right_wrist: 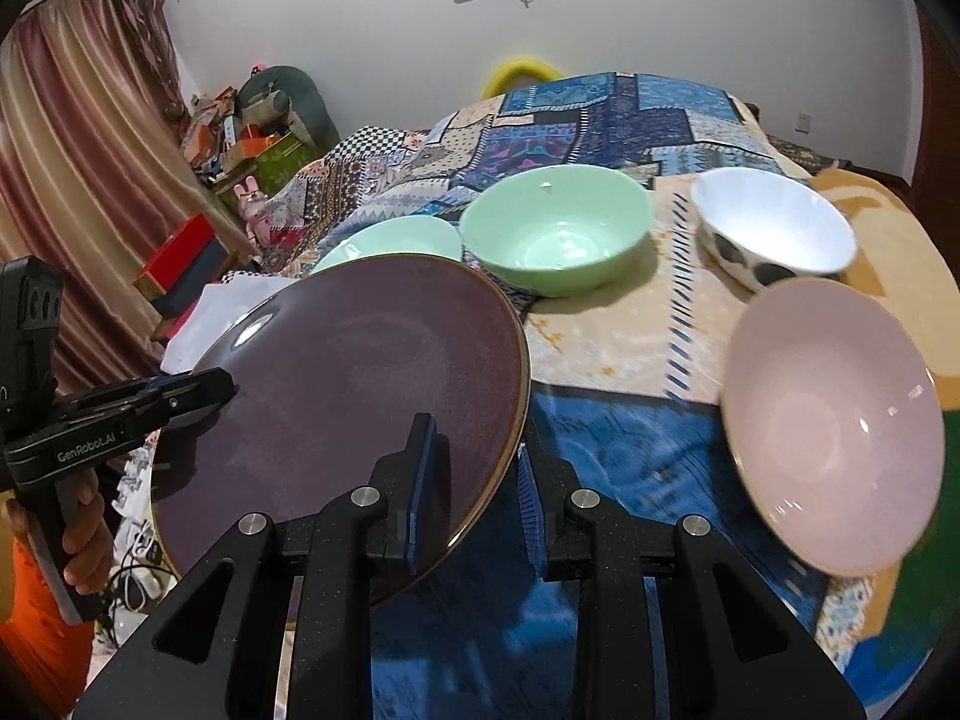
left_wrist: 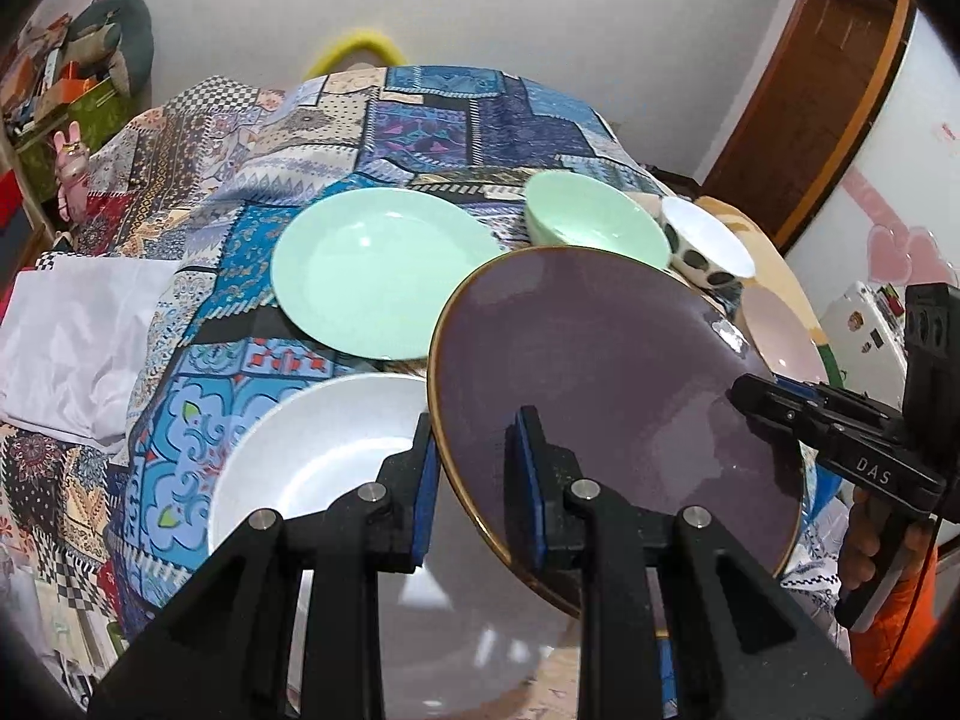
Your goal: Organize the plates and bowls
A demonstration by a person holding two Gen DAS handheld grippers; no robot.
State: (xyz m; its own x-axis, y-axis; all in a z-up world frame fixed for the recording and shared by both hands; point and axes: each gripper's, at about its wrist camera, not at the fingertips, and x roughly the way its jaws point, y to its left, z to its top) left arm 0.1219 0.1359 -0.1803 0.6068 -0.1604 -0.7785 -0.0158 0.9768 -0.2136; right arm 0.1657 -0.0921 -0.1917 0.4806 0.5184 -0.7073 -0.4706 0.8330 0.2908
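the left tool (left_wrist: 471, 468) is pinched onto the near-left rim of the purple plate (left_wrist: 606, 384), one blue pad under the rim and one on the plate's upper face. the right tool (right_wrist: 480, 480) has its pads on either side of the same plate's right rim (right_wrist: 360, 396), closed to the rim's thickness. in the left wrist view the right tool (left_wrist: 744, 393) reaches the plate's far right edge; in the right wrist view the left tool (right_wrist: 225, 387) meets its left edge. the plate is held up between the two tools, clear of the bed, tilted, its hollow face turned up and toward the cameras, and it holds nothing.

below its left edge lies a white plate (left_wrist: 312, 456), face up on the patchwork bedspread (left_wrist: 420, 114). beyond that lies a mint green plate (left_wrist: 378, 276), flat and face up. behind the purple plate stands a mint green bowl (right_wrist: 555, 228), upright, with nothing in it. to its right stands a white bowl with dark spots (right_wrist: 771, 225), upright, also with nothing in it. nearer on the right is a pink plate (right_wrist: 834, 426), blurred, tilted with its face toward the right wrist camera. a white cloth (left_wrist: 78, 336) lies at the left of the bed.
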